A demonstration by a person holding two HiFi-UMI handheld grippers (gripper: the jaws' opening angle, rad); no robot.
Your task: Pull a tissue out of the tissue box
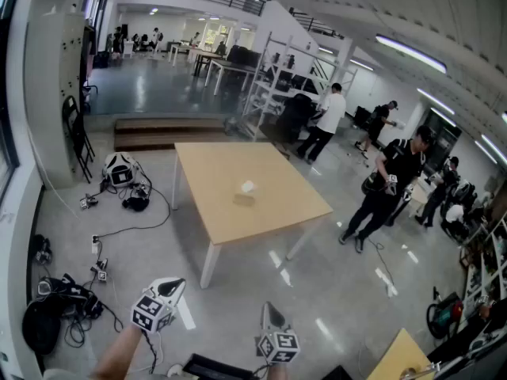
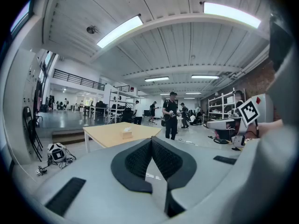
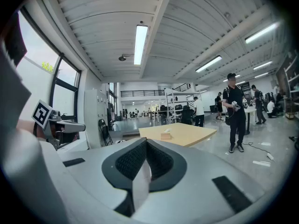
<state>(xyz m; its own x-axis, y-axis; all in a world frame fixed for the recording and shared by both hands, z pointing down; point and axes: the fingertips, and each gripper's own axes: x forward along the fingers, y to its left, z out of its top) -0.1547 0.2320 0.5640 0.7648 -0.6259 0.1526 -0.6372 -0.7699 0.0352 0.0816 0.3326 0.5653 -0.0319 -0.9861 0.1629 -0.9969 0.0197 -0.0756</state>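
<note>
Down at the left of the head view, the left gripper [image 1: 174, 285] is held above the grey floor [image 1: 333, 279]. Its jaws are pressed together with nothing between them, and its own view shows the dark ribbed pads [image 2: 140, 160] meeting along one line. Far ahead of those closed tips, a little to their left, the tissue box [image 2: 126, 134] sits on the wooden table [image 2: 105, 135]. A white tissue [image 1: 248, 187] sticks up from its top. To the right, the right gripper [image 1: 272, 311] has its jaws closed tight too, pads touching and empty. From these jaws the box lies well ahead and slightly to the right. Beyond the table, right of both grippers, a person in black [image 1: 392, 184] stands on the floor.
</note>
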